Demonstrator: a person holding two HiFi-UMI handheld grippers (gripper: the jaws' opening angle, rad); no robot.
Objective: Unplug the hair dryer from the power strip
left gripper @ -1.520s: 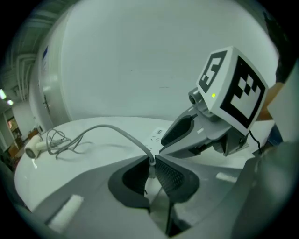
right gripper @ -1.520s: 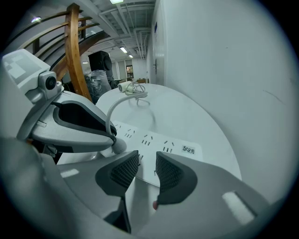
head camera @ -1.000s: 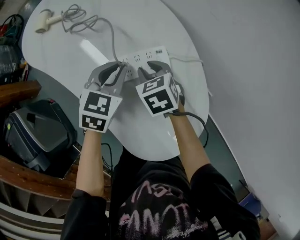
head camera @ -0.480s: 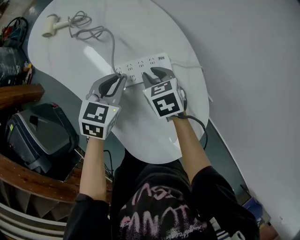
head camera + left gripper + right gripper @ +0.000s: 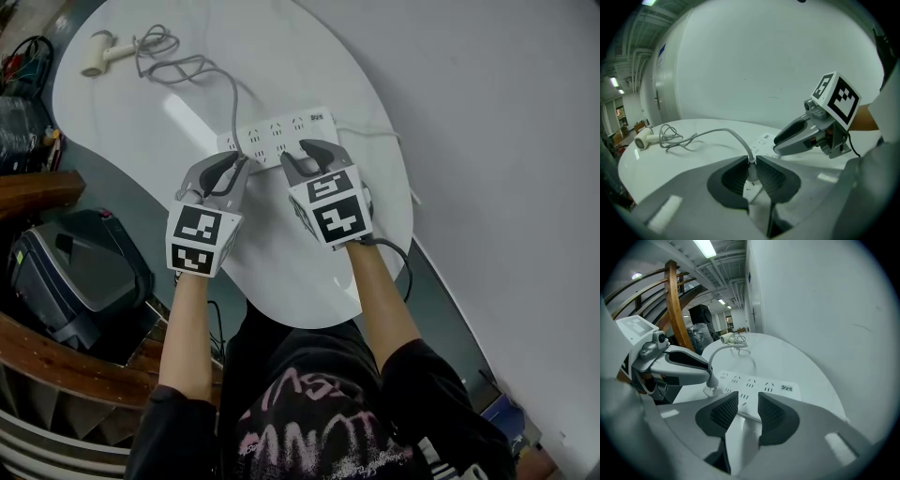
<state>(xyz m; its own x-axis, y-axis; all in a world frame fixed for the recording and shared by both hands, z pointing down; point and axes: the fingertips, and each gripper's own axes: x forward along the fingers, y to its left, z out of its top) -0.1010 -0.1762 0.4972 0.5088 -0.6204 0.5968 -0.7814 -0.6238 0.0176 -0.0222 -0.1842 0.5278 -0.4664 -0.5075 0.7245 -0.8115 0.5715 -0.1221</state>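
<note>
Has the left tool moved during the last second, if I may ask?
Yes: the left tool, shut on the white plug, drew back toward the person, from over the white power strip to its near edge.

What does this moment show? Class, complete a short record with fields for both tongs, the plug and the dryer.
left tongs: shut on plug
right tongs: open, tips at near edge of power strip
plug: at power strip's left end; seated or out, unclear
hair dryer: lying at far left of table, cable coiled beside it
</note>
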